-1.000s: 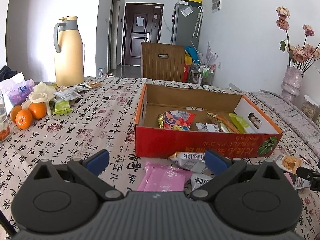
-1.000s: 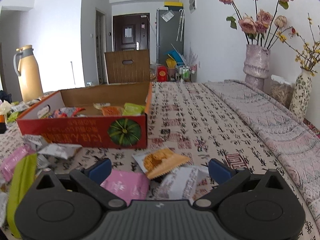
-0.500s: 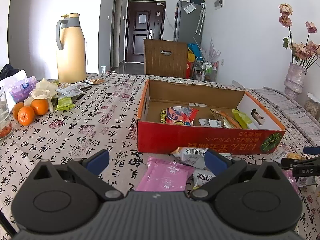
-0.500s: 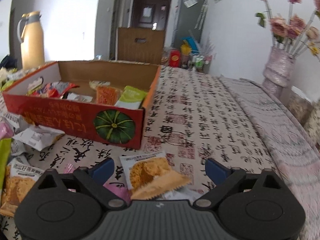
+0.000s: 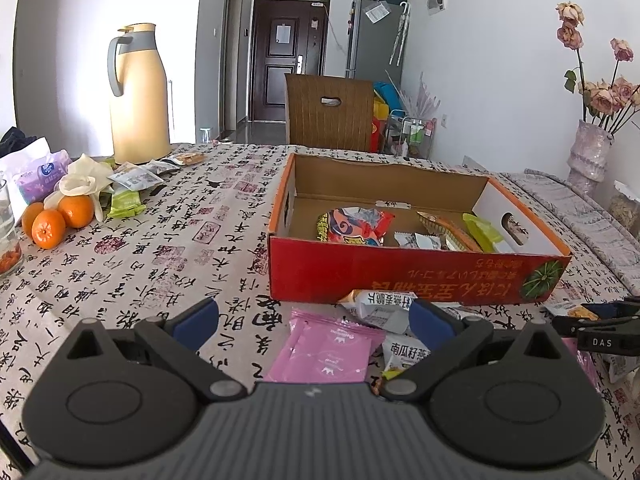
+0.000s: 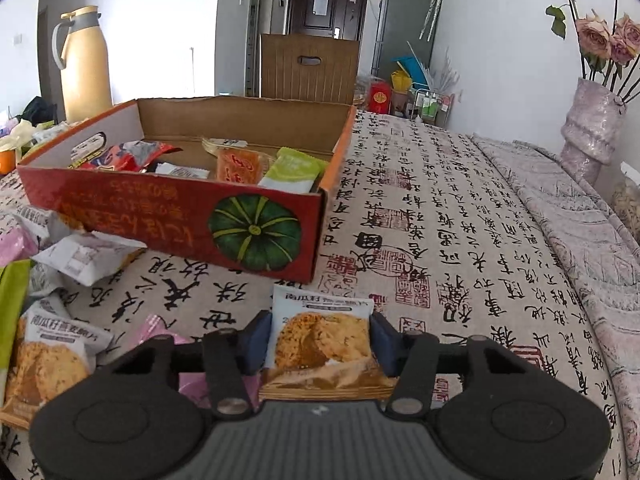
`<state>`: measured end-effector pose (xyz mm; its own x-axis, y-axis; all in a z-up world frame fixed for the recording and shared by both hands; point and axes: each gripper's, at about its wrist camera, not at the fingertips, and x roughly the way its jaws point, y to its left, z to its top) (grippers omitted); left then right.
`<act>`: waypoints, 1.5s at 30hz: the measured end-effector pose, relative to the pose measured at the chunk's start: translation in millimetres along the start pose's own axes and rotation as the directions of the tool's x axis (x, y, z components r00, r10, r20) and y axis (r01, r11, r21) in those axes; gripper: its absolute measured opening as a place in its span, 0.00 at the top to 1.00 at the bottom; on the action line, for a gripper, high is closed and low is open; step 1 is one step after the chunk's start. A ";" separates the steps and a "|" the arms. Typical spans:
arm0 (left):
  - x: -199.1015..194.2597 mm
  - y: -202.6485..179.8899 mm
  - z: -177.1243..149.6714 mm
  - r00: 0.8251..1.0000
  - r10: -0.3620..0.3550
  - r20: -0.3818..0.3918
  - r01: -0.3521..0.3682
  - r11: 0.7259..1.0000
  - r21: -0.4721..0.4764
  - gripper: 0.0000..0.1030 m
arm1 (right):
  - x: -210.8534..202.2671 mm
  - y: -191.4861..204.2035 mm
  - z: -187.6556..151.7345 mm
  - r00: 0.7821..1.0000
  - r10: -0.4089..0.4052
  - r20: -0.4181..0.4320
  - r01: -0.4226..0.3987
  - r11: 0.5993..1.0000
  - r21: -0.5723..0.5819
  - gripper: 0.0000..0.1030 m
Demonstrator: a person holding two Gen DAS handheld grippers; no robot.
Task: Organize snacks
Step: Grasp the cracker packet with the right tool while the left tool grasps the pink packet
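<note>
Right gripper [image 6: 320, 336] is low over the table, jaws closing on a cracker packet [image 6: 322, 340] — the blue pads [image 6: 256, 340] sit against both side edges of the packet, so it is gripped. The packet lies on the patterned tablecloth [image 6: 440, 240] just in front of the red cardboard box [image 6: 160, 216], near the box corner with the green pumpkin print. From the left wrist view the right gripper shows only as a dark tip at the far right edge, with the packet's orange corner poking out.

Left gripper [image 5: 312, 320] hangs wide open with nothing between its pads — a pink packet [image 5: 332, 348] lies on the cloth below the gap, not touched. Beside it are a white crumpled packet [image 5: 376, 304], right against the box's front wall, and another cracker packet [image 5: 402, 354] partly hidden behind the left gripper's right finger.

Inside the box: a red snack bag [image 5: 356, 224], an orange packet [image 6: 238, 166], a green packet [image 6: 294, 170] and small white wrappers. More loose packets lie at the left of the right wrist view, including a second cracker pack [image 6: 52, 352] and a green strip [image 6: 12, 300].

Far side of the table: yellow thermos [image 5: 138, 92], oranges [image 5: 60, 216], a few more packets near them. Vase with dried roses [image 5: 588, 152] at right.
</note>
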<state>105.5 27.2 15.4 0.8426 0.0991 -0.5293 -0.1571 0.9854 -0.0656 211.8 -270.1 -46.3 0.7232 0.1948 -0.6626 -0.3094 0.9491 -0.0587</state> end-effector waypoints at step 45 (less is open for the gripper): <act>61.7 -7.1 -17.5 0.971 0.012 -0.239 0.013 0.995 0.103 0.35 | -67.2 -5.0 -36.2 0.972 -0.015 0.233 -0.042 0.970 0.238 0.57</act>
<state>149.6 23.8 -31.7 0.6928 0.0749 -0.7172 -0.0919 0.9957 0.0152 142.4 -296.9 -28.5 0.8520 0.2326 -0.4690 -0.1836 0.9717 0.1485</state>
